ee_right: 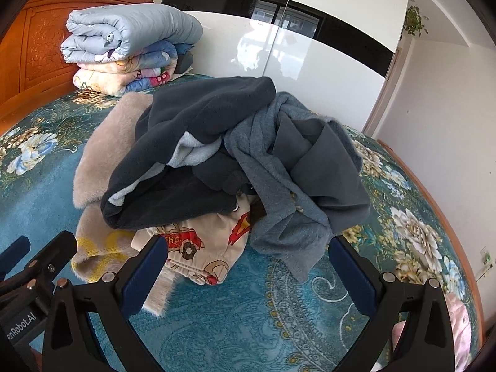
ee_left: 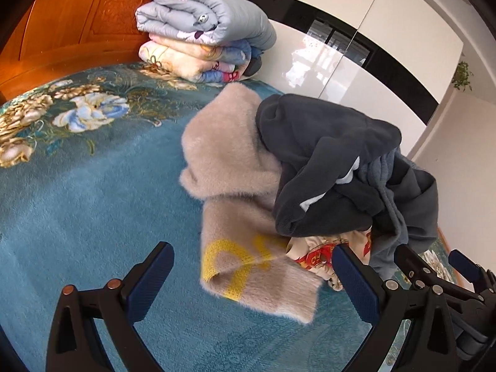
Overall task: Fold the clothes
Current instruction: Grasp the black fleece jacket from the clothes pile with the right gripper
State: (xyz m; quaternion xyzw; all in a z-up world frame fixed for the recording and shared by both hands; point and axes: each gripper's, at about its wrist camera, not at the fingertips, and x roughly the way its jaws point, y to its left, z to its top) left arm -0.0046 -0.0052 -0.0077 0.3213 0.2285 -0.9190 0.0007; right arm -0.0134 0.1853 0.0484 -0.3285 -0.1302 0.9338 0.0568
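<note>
A heap of unfolded clothes lies on the blue floral bedspread (ee_left: pixel 77 204). A fuzzy beige sweater (ee_left: pixel 229 167) with yellow lettering lies at its left; it also shows in the right wrist view (ee_right: pixel 102 152). A dark grey fleece (ee_left: pixel 316 142) (ee_right: pixel 192 124) lies on top. A blue-grey garment (ee_right: pixel 294 198) lies at the right. A cream garment with red cartoon cars (ee_right: pixel 198 248) pokes out underneath. My left gripper (ee_left: pixel 251 282) is open and empty, just above the sweater's near end. My right gripper (ee_right: pixel 248 276) is open and empty, in front of the cartoon garment.
Folded quilts (ee_left: pixel 201 31) (ee_right: pixel 124 46) are stacked against the wooden headboard (ee_left: pixel 77 21) at the back. A glossy white wardrobe (ee_right: pixel 310 55) stands beyond the bed. Something pink (ee_right: pixel 458 319) lies at the bed's right edge. The other gripper shows at each view's side.
</note>
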